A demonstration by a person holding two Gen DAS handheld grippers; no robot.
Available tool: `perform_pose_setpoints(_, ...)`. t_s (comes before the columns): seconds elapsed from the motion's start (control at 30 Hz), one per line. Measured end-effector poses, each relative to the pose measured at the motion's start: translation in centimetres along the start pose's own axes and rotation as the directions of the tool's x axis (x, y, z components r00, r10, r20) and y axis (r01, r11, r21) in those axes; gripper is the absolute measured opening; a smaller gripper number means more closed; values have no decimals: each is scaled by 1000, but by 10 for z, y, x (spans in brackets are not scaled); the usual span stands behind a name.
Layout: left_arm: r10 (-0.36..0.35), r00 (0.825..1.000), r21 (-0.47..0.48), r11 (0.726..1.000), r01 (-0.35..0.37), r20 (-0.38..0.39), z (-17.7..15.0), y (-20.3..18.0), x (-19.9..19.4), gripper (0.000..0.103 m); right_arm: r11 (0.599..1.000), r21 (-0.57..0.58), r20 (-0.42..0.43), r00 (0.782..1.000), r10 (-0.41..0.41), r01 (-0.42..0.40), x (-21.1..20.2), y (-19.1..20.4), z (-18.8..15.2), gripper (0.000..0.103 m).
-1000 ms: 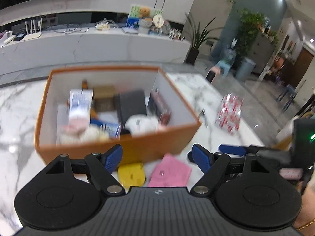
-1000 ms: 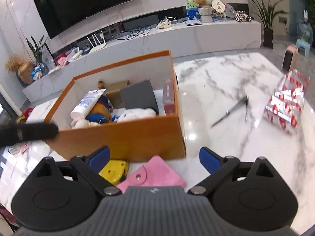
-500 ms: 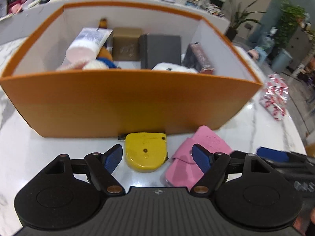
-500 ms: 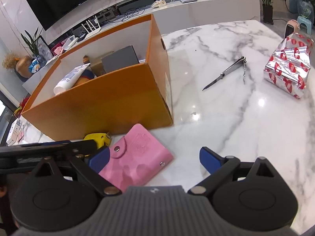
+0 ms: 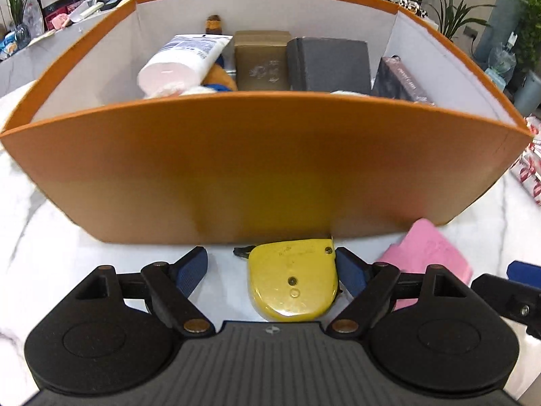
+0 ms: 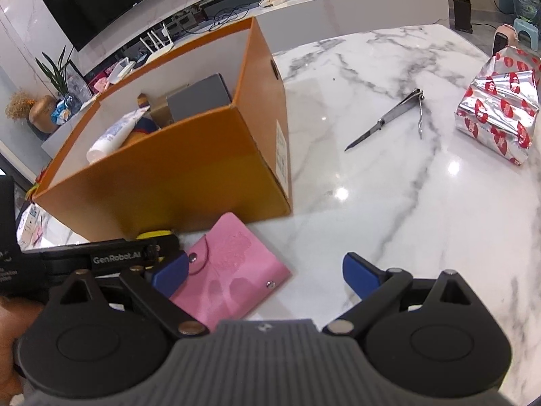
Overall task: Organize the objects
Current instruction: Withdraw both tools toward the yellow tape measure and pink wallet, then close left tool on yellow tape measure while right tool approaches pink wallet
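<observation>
Both claws (image 5: 270, 267) (image 6: 263, 270) gape (left straddles tape measure (image 5: 292, 280)).

Both grippers hang low over the table: the left gripper (image 5: 270, 269) and the right gripper (image 6: 265, 272) have jaws spread wide.

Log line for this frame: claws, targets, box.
left claw: open, straddling yellow tape measure | right claw: open, over pink card wallet | orange box: partly filled
</observation>
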State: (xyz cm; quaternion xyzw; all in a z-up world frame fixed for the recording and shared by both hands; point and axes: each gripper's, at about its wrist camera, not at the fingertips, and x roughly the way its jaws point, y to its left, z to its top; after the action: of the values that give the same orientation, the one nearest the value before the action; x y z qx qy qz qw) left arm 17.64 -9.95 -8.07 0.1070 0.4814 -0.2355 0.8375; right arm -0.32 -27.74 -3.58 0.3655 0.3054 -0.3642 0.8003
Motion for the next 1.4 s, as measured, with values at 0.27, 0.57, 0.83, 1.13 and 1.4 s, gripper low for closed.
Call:
perform_pose_setpoints(0.27,19,1000,-3,1000,-20,-22,-12,32,-13,97,991,-132,-41,999,-24,18,18,33,-17,98)
perform_pose_setpoints(0.57,25,999,-8,1000,-25,-34,-12,44,-16,97,960,-274,-38,996,-77,64,28,58,-30,99)
perform_pose_setpoints(0.83,22,999,0,1000,-22,-37,-13,45,-18,97,902,-411,-44,985,-167,134,32,69,-40,99)
perform_pose_setpoints(1.13,20,999,1,1000,-20,-51,-16,49,-20,97,862,-419,-99,929,-356,286,1,1,-27,100)
perform_pose_setpoints(1.4,15,998,-6,1000,-15,-56,-16,52,-21,97,973,-208,-64,991,-115,100,-19,-17,-8,100)
